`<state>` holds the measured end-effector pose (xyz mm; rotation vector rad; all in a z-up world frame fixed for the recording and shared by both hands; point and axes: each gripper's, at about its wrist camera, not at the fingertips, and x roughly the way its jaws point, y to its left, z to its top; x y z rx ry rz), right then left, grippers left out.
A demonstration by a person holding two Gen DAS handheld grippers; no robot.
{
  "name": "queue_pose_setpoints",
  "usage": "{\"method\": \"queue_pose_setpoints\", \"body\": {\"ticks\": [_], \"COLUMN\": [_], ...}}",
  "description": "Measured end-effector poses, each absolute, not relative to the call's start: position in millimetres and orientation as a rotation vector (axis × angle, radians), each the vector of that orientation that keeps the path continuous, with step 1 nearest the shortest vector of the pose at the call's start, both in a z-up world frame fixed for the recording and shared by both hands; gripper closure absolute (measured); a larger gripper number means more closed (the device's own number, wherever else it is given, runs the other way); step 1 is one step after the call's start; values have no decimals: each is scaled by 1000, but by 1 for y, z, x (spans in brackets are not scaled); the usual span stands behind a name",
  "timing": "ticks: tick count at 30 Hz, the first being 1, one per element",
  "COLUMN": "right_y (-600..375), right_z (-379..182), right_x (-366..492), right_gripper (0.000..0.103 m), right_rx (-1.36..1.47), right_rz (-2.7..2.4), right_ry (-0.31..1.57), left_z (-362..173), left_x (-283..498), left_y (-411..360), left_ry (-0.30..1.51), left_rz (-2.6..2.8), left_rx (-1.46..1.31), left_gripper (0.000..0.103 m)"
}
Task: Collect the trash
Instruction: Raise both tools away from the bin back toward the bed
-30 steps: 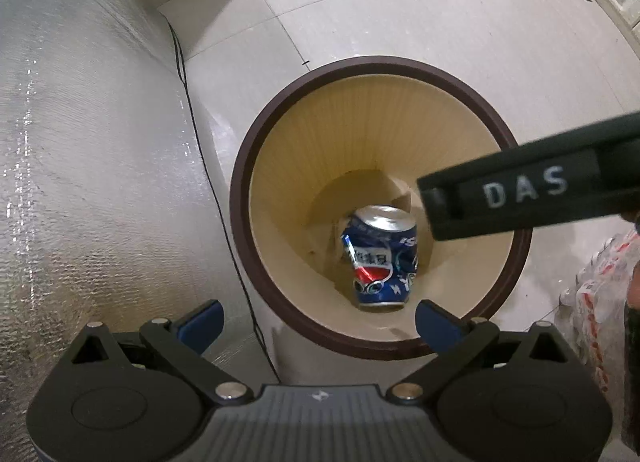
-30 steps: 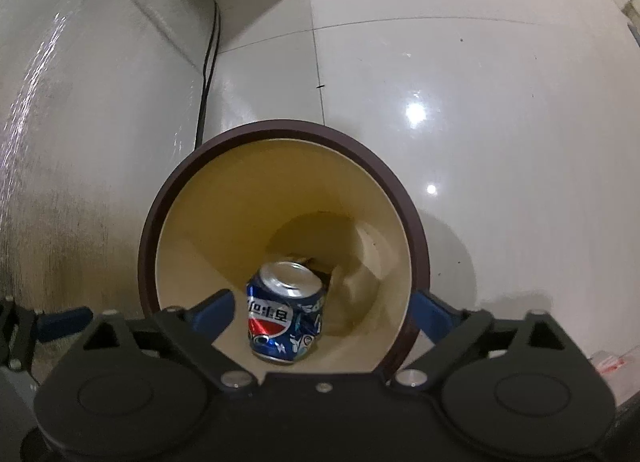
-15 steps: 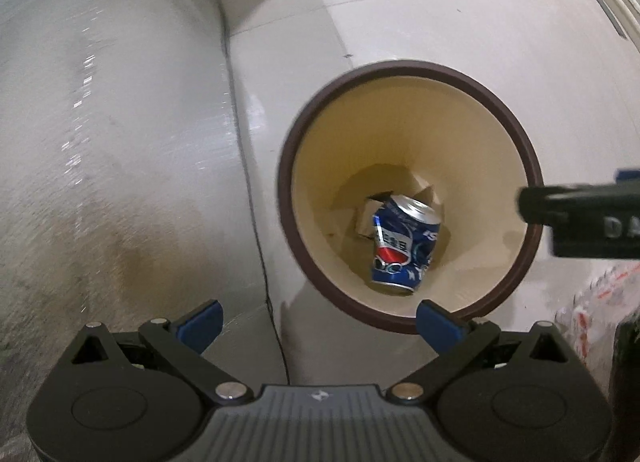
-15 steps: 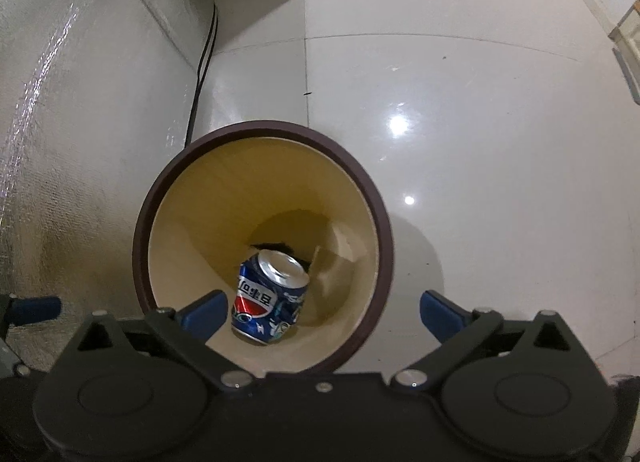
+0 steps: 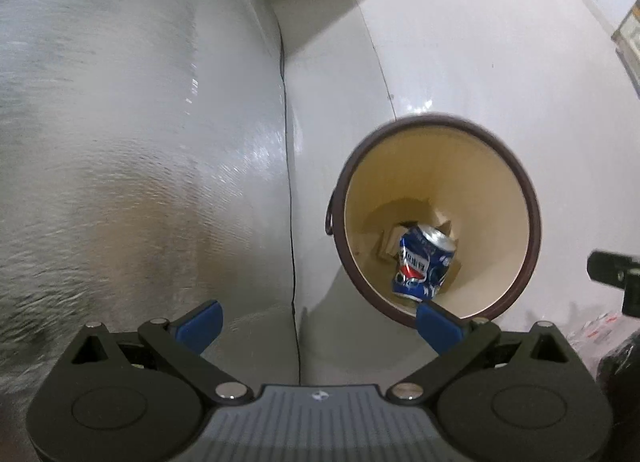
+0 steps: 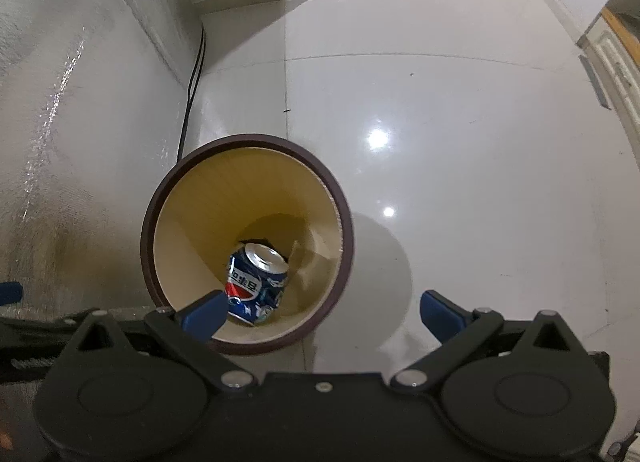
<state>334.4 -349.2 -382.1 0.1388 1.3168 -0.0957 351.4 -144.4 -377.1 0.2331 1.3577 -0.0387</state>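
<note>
The blue soda can (image 6: 257,286) lies at the bottom of the round waste bin (image 6: 166,197), tilted with its silver top toward the bin's far wall. Judging by that, the drop is already made, and that piece of trash sits where the task wants it. Beside and partly under the can are pale scraps (image 5: 390,242) that look like cardboard or paper; what they are exactly cannot be told.

The left tool (image 5: 318,322) hangs above the floor (image 6: 460,101) beside the bin, its blue-padded fingers spread wide with nothing between them. The right tool (image 6: 322,312) is just as wide open and just as empty. Its left finger overlaps the bin's near rim in the right wrist view, though whether it touches cannot be told. Both tools look down from above the bin's mouth — a sensible stance for hands that have nothing left to carry here and must go for the next item.

The bin stands on the glossy white tile close to a silvery, foil-textured wall (image 5: 120,141), with a thin black cable (image 5: 290,221) running down between them.

The can is dented and crumpled along its body, blue with a red-and-white round emblem and white lettering — light, empty-looking and easy to deform. The bin has a dark brown rim and a cream, finely ribbed inner wall that narrows downward.

At the right edge of the left wrist view lies some crinkled packaging (image 5: 596,326) with red print, possibly more trash.
</note>
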Motion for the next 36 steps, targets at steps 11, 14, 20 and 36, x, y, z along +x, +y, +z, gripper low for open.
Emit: {"method": "queue_pose_setpoints", "body": {"ticks": [11, 14, 20, 36], "right_y": [-367, -370, -368, -375], "right_z": [-327, -312, -274, -145], "right_x": [287, 271, 242, 148], "right_gripper": [0, 0, 0, 0], "right_rx": [144, 145, 162, 160], "right_rz": [-108, -114, -92, -102], "right_ry": [1218, 1196, 1123, 850], "left_z": [-324, -310, -275, -132], "left_x": [310, 297, 272, 184], "left_y": [-149, -146, -144, -144], "left_ry": [1266, 1250, 1186, 885], "left_rz": [-51, -51, -56, -103], "left_rx": [209, 191, 162, 101], "left_gripper": [1, 1, 1, 1]}}
